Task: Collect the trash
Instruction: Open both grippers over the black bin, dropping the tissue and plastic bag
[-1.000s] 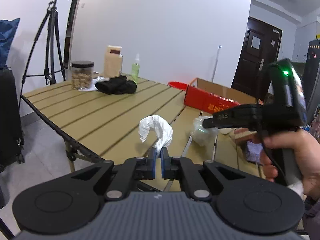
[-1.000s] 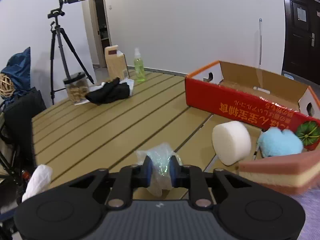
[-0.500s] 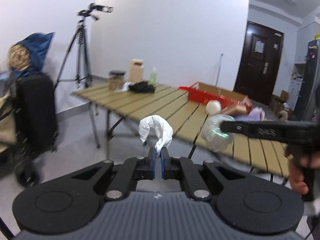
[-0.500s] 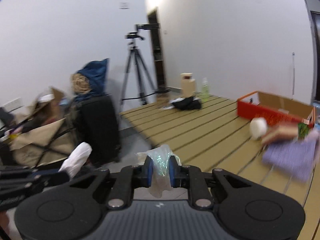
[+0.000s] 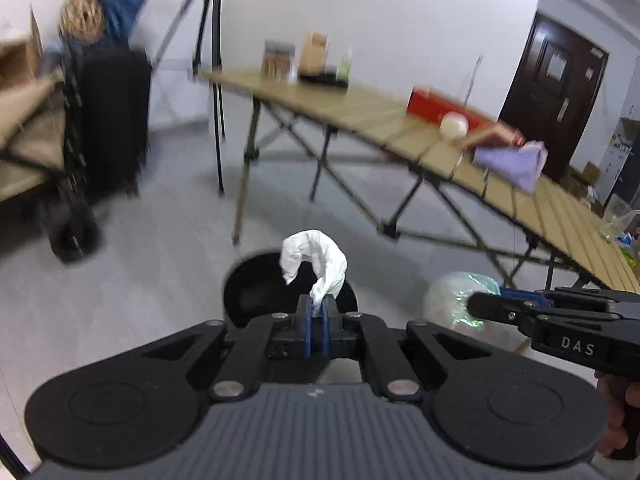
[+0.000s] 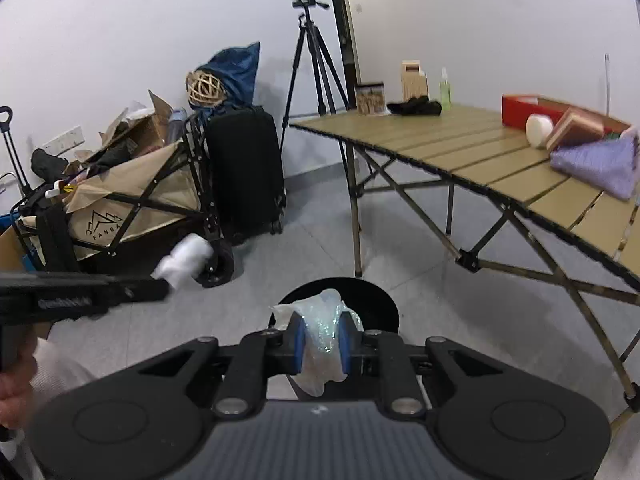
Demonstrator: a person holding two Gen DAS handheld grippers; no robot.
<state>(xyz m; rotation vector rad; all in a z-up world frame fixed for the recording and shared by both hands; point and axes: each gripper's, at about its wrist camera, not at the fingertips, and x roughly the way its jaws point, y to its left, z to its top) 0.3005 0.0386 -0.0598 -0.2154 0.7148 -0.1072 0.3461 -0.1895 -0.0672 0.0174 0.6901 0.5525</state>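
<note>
Left wrist view shows the left gripper (image 5: 316,312) with its jaws pinched nearly together on the lower end of a crumpled white tissue (image 5: 314,258), which curls up above the blue pads. Directly beyond it on the grey floor sits a round black bin (image 5: 252,284), its dark opening partly hidden by the tissue. To the right, the right gripper (image 5: 480,306) reaches in from the side, carrying a wad of clear crinkled plastic (image 5: 452,300) near the bin. Right wrist view shows the right gripper (image 6: 322,340) with its jaws narrow and clamped on the same plastic (image 6: 322,332), which bulges above and hangs below the pads, with the bin (image 6: 380,300) just behind it. The left gripper (image 6: 160,284) enters from the left with the tissue (image 6: 184,260) at its tip. A slatted tabletop (image 6: 460,140) stands well apart to the right.
</note>
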